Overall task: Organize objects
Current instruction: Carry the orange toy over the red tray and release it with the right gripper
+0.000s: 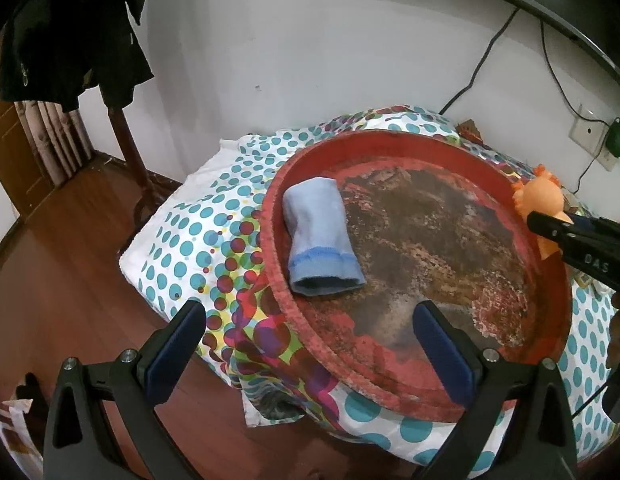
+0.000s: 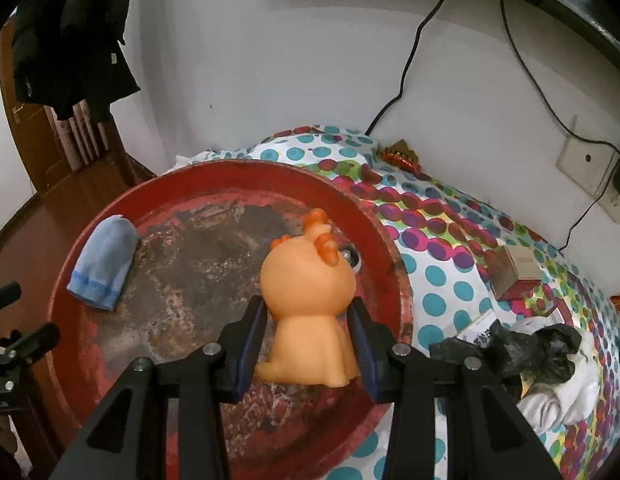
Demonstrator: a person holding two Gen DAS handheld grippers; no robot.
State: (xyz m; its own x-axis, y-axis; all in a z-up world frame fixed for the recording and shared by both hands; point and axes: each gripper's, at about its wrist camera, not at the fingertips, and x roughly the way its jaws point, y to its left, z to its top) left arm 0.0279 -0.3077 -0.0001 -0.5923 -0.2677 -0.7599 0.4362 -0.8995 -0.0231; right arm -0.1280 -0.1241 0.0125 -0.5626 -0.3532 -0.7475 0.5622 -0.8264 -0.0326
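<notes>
A round worn red tray (image 1: 390, 144) lies on a dotted cloth (image 1: 198, 232). A folded light-blue sock (image 1: 320, 236) lies in its left part; it also shows in the right wrist view (image 2: 104, 268). My left gripper (image 1: 306, 340) is open and empty over the tray's near-left rim. My right gripper (image 2: 308, 320) is shut on an orange toy figure (image 2: 306, 288) and holds it over the tray (image 2: 214, 176), near its right rim. In the left wrist view the toy (image 1: 542, 196) shows at the tray's right edge.
A dark coat (image 1: 70, 32) hangs on a wooden stand (image 1: 128, 144) at the left. Cables (image 2: 406, 60) run down the white wall. A small box (image 2: 514, 268), a black bag (image 2: 530, 348) and white cloth (image 2: 558, 396) lie right of the tray. Wooden floor (image 1: 62, 264) is on the left.
</notes>
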